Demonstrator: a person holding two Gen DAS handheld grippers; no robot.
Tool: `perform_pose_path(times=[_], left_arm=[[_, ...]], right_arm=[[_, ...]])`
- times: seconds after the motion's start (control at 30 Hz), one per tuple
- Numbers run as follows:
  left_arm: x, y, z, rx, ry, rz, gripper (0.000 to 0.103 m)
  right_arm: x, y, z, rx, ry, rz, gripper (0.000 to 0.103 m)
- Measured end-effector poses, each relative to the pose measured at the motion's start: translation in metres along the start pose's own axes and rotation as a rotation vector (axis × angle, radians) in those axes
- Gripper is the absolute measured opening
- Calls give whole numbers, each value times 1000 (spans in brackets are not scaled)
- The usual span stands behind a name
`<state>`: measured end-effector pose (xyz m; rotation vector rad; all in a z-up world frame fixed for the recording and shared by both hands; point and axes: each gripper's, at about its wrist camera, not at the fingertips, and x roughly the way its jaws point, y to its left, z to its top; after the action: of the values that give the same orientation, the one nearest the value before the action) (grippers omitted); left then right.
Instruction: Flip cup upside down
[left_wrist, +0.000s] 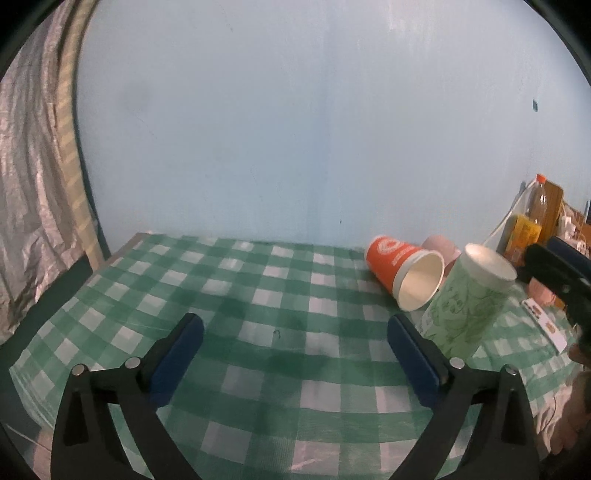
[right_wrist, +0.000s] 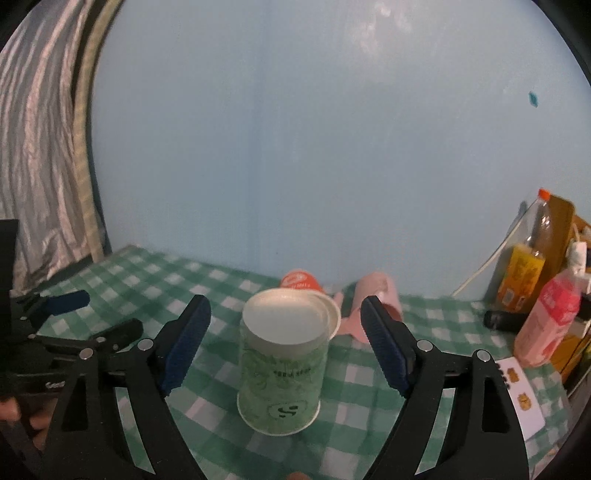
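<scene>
A green patterned paper cup (right_wrist: 280, 373) stands upside down on the checked tablecloth, base up; it also shows in the left wrist view (left_wrist: 467, 301). My right gripper (right_wrist: 286, 343) is open, its fingers on either side of the cup without touching it. My left gripper (left_wrist: 295, 354) is open and empty over the cloth, left of the cup. An orange cup (left_wrist: 404, 275) lies on its side behind the green one, mouth toward me. A pink cup (right_wrist: 373, 295) lies on its side beside it.
The green-and-white checked table (left_wrist: 258, 332) meets a pale blue wall. At the right stand an orange-capped bottle (right_wrist: 532, 254), a pink bottle (right_wrist: 548, 321) and a white card (right_wrist: 521, 398). A curtain (left_wrist: 33, 206) hangs at the left.
</scene>
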<state>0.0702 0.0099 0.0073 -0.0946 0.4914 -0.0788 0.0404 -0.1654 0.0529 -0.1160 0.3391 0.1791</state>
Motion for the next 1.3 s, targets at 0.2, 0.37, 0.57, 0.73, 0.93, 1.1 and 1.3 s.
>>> perform_pose_path(times=[0.2,0.37,0.57,0.73,0.93,1.1,1.3], left_arm=[[-23,-4,-6,4,-47,-11,102],[-45,-14,-12,39,-129,18,102],[-56,-26,-19,87,-170,27,103],[-61,-30,-25,108,-197,34,103],[-68,-29,-26,97,-221,42,103],[-66,-28,-25,100,-202,53,103],[-64,-29,-26,105,-195,76,103]], right_arm=[[-36,-6,-2,25,-66,-14,86],[-50,-13,-10,60,-84,-9,86],[-54,-19,-23,89,-60,8,86],[-56,-23,-29,123,-65,-4,86],[-49,-30,-34,162,-34,-26,86],[-48,-27,-35,149,-17,-32,86],[-49,-24,-35,135,-17,-33,87]])
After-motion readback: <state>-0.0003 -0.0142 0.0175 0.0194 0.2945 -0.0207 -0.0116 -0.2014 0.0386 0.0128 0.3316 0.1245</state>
